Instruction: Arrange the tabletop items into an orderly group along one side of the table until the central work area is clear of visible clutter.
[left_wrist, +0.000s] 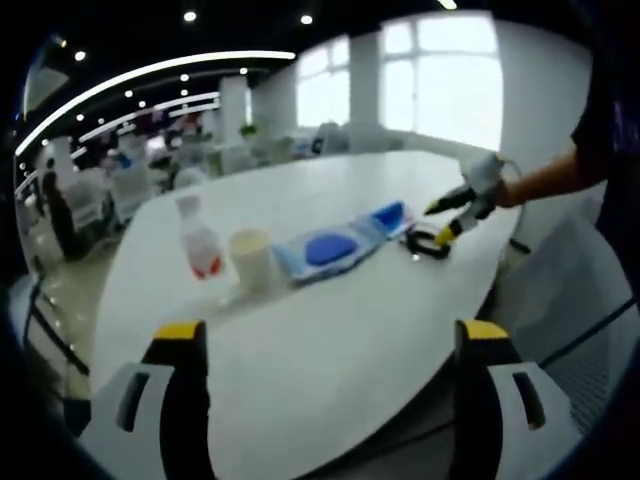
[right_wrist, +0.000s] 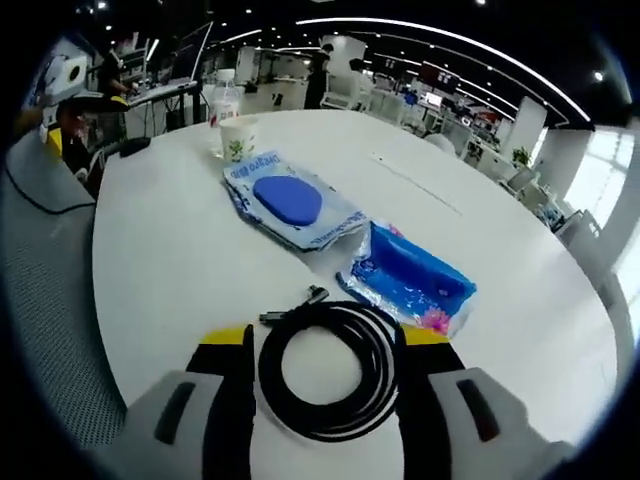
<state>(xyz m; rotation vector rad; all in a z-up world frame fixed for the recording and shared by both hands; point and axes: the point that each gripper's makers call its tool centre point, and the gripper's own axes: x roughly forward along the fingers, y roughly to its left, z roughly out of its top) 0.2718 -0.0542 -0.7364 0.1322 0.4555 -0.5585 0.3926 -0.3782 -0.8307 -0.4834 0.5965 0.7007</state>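
Coiled black cable: lying on the white oval bench, bracketed by the spread, unclosed right gripper, just beside the small blue plastic pouch. Left gripper: held released, nothing between its jaws. Risk judged: loose coils could be spilled or the pouch dragged if the cable is pinched off-centre.

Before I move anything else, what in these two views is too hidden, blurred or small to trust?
- Right gripper: whether its jaws touch the cable coil between them; they hide the coil's sides.
- Bottle label: blurred in left gripper view; in right gripper view the paper cup covers it.
- Print on the wipes pack: too small.
- Blue pouch: contents unreadable.
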